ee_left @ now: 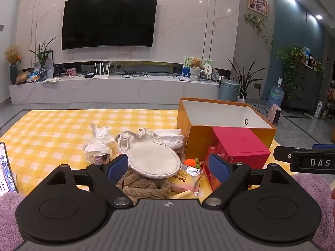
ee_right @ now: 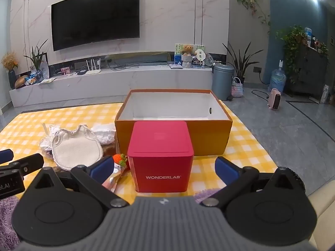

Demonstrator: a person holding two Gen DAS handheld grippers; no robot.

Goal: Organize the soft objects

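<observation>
Orange box (ee_right: 173,138) stands open and empty beyond the right gripper (ee_right: 165,168), straight ahead past the red cube (ee_right: 160,156) that sits just in front of its released, empty jaws. Soft pile lies ahead of the left gripper (ee_left: 168,165), whose jaws are also spread and empty: the white mitt (ee_left: 150,159) runs lengthwise away from them, leaning leftward, atop the brown rope (ee_left: 144,185). Left is nearer.
</observation>
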